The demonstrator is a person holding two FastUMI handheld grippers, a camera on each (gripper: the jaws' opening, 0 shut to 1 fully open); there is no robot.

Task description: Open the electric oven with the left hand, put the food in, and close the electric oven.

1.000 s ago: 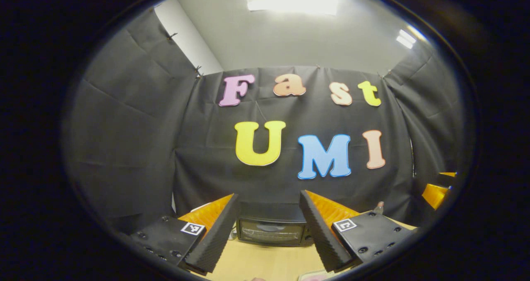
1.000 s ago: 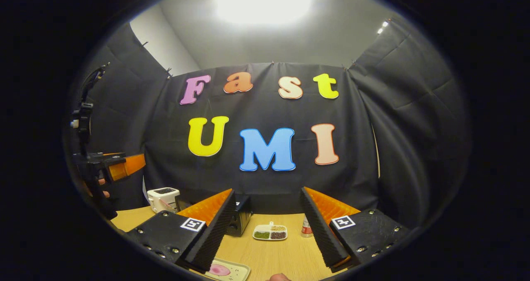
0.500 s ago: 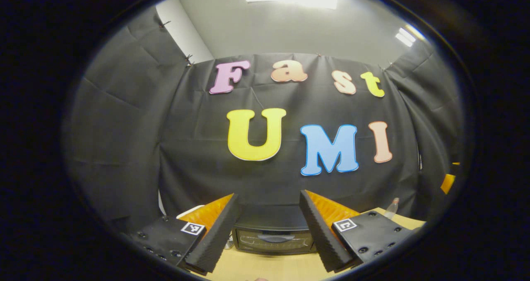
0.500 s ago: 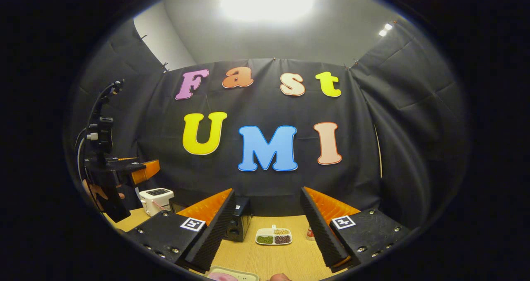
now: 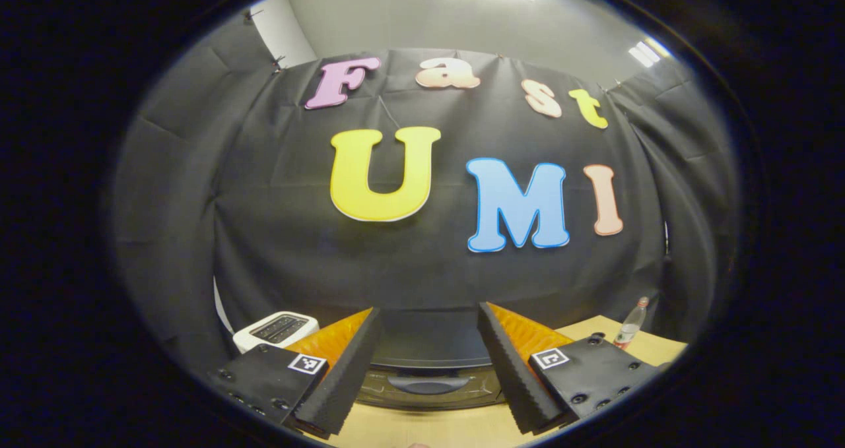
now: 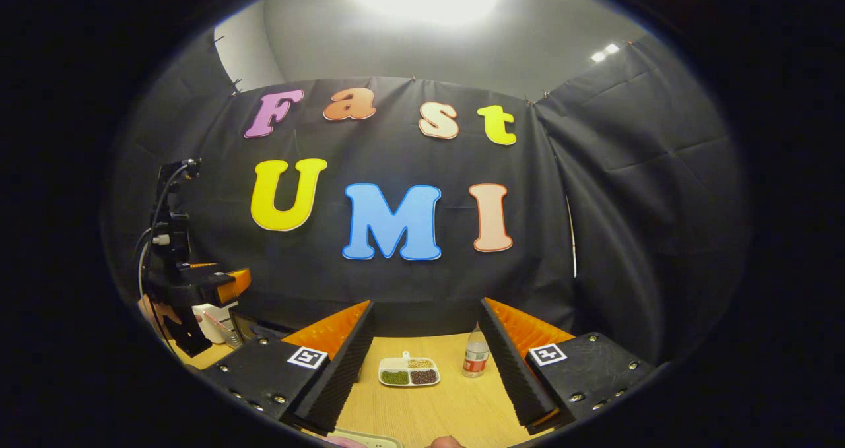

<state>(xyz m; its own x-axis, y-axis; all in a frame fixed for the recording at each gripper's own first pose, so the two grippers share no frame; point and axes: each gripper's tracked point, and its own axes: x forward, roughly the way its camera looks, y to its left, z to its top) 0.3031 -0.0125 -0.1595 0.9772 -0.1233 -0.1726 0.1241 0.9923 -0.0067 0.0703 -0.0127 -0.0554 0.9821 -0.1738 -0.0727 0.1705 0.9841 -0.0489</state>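
The black electric oven (image 5: 429, 362) stands on the wooden table straight ahead of my left gripper (image 5: 429, 313), its door shut and its curved handle (image 5: 428, 385) low between the open fingers. Nothing is held there. My right gripper (image 6: 428, 306) is also open and holds nothing, hovering over the table. At the bottom edge of the right gripper view lies a pale tray (image 6: 370, 440) with something pink on it. Far left in that view, a hand holds the left gripper (image 6: 218, 286) in front of the oven (image 6: 254, 326).
A white toaster (image 5: 277, 328) sits left of the oven. A small plastic bottle (image 6: 475, 359) and a white divided dish of beans (image 6: 409, 372) stand on the table (image 6: 449, 408) to the oven's right. Black cloth walls close the booth.
The left gripper has come closer to the oven, which looks larger, and the toaster has come into its view. The right gripper has swung right; dish and bottle now sit between its fingers.
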